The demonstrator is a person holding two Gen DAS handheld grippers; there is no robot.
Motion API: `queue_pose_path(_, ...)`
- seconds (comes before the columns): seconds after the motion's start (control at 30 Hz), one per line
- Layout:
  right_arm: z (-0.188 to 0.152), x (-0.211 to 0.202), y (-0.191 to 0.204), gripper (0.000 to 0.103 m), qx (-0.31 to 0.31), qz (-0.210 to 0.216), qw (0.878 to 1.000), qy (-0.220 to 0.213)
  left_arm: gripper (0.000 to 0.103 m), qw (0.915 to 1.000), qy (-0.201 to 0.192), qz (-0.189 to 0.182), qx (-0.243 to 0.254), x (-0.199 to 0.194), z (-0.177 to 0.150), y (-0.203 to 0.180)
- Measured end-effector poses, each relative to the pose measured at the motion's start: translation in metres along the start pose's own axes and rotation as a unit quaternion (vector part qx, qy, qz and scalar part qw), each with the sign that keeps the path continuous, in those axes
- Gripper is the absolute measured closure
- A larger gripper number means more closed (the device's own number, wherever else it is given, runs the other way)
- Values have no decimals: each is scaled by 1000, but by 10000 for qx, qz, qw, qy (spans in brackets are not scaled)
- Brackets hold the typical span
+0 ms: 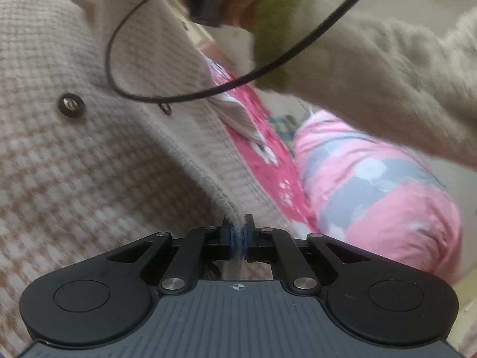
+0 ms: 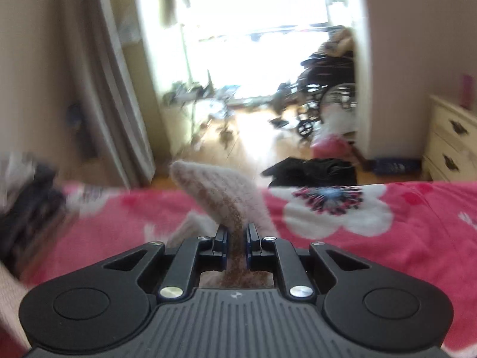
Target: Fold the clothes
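A beige and tan houndstooth knit cardigan (image 1: 89, 155) with a dark metal button (image 1: 71, 105) fills the left of the left wrist view. My left gripper (image 1: 237, 232) is shut on the cardigan's ribbed front edge. In the right wrist view my right gripper (image 2: 237, 238) is shut on another part of the same cardigan (image 2: 220, 191), whose corner sticks up past the fingers above the bed. The person's right hand and fuzzy sleeve (image 1: 372, 68) with the other gripper's handle show at the top of the left wrist view.
A pink floral bedspread (image 2: 402, 226) lies under the garment. A pink and grey striped bundle (image 1: 381, 185) lies on the bed. A black cable (image 1: 208, 92) loops across. Dark clothes (image 2: 313, 170), a wheelchair (image 2: 328, 89) and a cream dresser (image 2: 450, 137) stand beyond the bed.
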State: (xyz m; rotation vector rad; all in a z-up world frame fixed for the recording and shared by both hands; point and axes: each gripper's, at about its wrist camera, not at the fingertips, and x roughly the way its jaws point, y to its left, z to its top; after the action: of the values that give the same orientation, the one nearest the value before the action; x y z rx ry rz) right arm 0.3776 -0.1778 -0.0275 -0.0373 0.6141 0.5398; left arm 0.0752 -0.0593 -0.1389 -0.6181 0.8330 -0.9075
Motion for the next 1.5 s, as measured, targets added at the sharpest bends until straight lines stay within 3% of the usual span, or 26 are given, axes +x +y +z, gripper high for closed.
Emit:
queue_pose_path(0.07, -8, 27, 15, 90, -452, 145, 9978, 463, 100, 10000, 65, 44, -28, 1, -3, 2)
queue_pose_path(0.17, -33, 76, 32, 85, -997, -255, 9891, 1050, 100, 9998, 162, 109, -69, 2, -8, 4)
queue_pose_path(0.2, -42, 93, 33, 73, -937, -367, 9870, 1254, 100, 9997, 195, 131, -83, 2, -9, 5)
queue_pose_path(0.23, -50, 104, 35, 67, -922, -477, 9854, 1346, 100, 9996, 227, 152, -96, 2, -11, 6)
queue_pose_path(0.33, -57, 104, 50, 63, -1061, -812, 9836, 1212, 99, 9993, 285, 223, -136, 3, -13, 10)
queue_pose_path(0.4, -51, 92, 52, 58, -1116, -758, 9830, 1249, 98, 9992, 278, 255, -161, 1, -12, 12)
queue_pose_path(0.43, -47, 82, 50, 53, -1134, -679, 9834, 1240, 98, 9991, 272, 265, -174, 0, -11, 13)
queue_pose_path(0.53, -32, 32, 36, 53, -813, -601, 9911, 863, 98, 9991, 282, 267, -198, -2, -9, 17)
queue_pose_path(0.63, -18, -49, 8, 52, 167, -504, 9983, 256, 95, 9987, 391, 237, -234, -1, -7, 18)
queue_pose_path(0.7, -17, -109, -11, 51, 813, -489, 9954, -117, 84, 9982, 506, 180, -275, -1, -5, 20)
queue_pose_path(0.8, -35, -196, -40, 49, 1652, -704, 9823, -530, 75, 9981, 541, 170, -226, -4, -7, 15)
queue_pose_path(0.9, -75, -272, -63, 49, 2607, -1118, 9567, -659, 71, 9979, 574, 253, -153, -6, -9, 8)
queue_pose_path(0.97, -112, -312, -77, 48, 3519, -1310, 9249, -596, 71, 9975, 610, 286, -230, -7, -9, 5)
queue_pose_path(1.1, -209, -359, -86, 47, 5368, -1423, 8313, -218, 70, 9952, 714, 278, -610, -12, -6, 10)
queue_pose_path(1.23, -295, -382, -76, 47, 6562, -1460, 7402, -170, 71, 9911, 816, 298, -1004, -14, -4, 18)
queue_pose_path(1.27, -308, -384, -75, 47, 6717, -1484, 7256, -179, 71, 9900, 842, 326, -1083, -12, -2, 19)
queue_pose_path(1.37, -336, -385, -75, 48, 6952, -1602, 7006, -160, 71, 9879, 908, 418, -1181, -6, 2, 16)
queue_pose_path(1.4, -341, -384, -76, 49, 6954, -1656, 6991, -171, 71, 9874, 927, 448, -1205, -4, 3, 15)
queue_pose_path(1.5, -343, -375, -83, 52, 6756, -1783, 7150, -246, 71, 9855, 954, 496, -1312, 2, 6, 14)
